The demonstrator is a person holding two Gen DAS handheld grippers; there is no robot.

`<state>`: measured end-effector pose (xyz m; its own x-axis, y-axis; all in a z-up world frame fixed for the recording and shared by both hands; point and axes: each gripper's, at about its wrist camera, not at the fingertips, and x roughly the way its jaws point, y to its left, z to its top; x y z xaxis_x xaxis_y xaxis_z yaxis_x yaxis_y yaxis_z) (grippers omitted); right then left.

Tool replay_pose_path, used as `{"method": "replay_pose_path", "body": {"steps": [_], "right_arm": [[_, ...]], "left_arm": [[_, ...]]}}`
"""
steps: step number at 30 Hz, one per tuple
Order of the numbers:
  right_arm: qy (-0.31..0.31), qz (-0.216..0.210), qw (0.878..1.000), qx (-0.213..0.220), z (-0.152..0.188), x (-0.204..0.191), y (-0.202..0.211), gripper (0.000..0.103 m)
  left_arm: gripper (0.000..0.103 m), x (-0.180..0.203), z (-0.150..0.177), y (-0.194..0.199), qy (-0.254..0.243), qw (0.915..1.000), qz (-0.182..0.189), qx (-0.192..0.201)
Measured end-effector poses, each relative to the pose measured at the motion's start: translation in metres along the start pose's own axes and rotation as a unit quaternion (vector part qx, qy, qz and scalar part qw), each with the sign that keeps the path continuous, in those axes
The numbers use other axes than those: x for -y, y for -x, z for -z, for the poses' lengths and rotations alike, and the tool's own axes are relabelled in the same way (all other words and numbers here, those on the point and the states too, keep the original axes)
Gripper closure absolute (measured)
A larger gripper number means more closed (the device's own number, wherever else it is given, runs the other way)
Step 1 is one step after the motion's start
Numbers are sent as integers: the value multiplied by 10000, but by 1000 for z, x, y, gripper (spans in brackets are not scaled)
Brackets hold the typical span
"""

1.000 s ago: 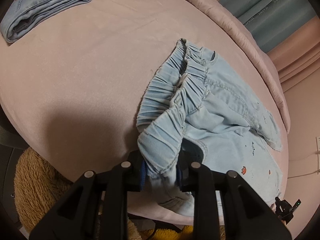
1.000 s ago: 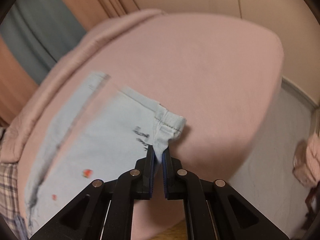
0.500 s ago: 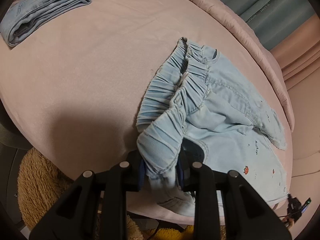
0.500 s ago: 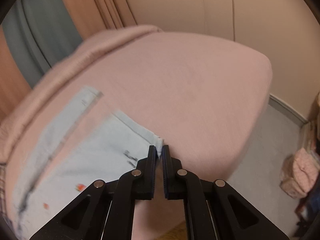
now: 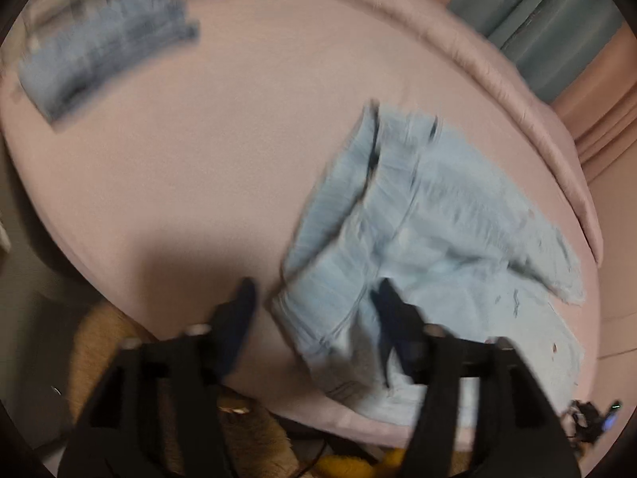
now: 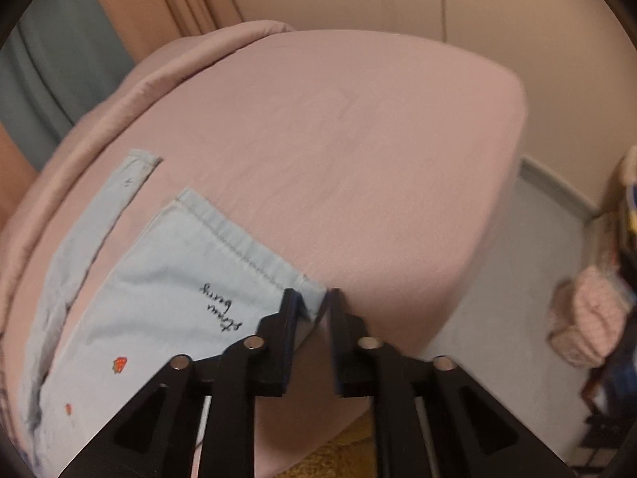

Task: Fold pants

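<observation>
Light blue pants [image 5: 438, 219] with a gathered elastic waistband lie spread on the pink bed [image 5: 199, 199]. My left gripper [image 5: 314, 285] hovers over the near waistband corner. Its jaws are opening wide, and the cloth lies loose between them without touching the pads; this view is blurred. In the right wrist view the pants leg [image 6: 179, 279], with black script and small strawberries, lies flat on the bed [image 6: 358, 139]. My right gripper [image 6: 312, 292] is at the hem corner. Its jaws are opening, and the corner lies in the gap, unpinched.
A folded pair of darker jeans [image 5: 103, 40] lies at the bed's far left. A rolled pink quilt [image 5: 517, 91] runs along the far edge before teal curtains [image 5: 557, 20]. A tan furry mat [image 5: 99, 342] lies below the near edge. A pink bag [image 6: 589, 314] sits on the floor.
The left jaws have spread off the waistband, which dropped onto the bed, and that gripper rose. The right jaws have parted from the hem corner, which now lies flat.
</observation>
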<state>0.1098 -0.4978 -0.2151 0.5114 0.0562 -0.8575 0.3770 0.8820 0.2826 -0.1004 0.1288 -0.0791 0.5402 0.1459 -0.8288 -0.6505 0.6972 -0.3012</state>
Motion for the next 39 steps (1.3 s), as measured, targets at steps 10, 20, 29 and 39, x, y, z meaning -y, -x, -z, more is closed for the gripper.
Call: {"method": "replay_pose_path", "body": {"steps": [10, 20, 29, 39], "right_arm": [[541, -1246, 9903, 290, -42, -111, 52, 27], [1248, -1996, 9652, -1136, -52, -321, -32, 27], [1268, -813, 9769, -1518, -37, -379, -115, 35], [1491, -1093, 9789, -876, -35, -333, -76, 99]], "left_arm": [[7, 71, -21, 29, -283, 9900, 1293, 490], [22, 135, 15, -39, -594, 9850, 1485, -648], [22, 131, 13, -47, -514, 9882, 1263, -696], [22, 136, -21, -38, -141, 9857, 1535, -678]]}}
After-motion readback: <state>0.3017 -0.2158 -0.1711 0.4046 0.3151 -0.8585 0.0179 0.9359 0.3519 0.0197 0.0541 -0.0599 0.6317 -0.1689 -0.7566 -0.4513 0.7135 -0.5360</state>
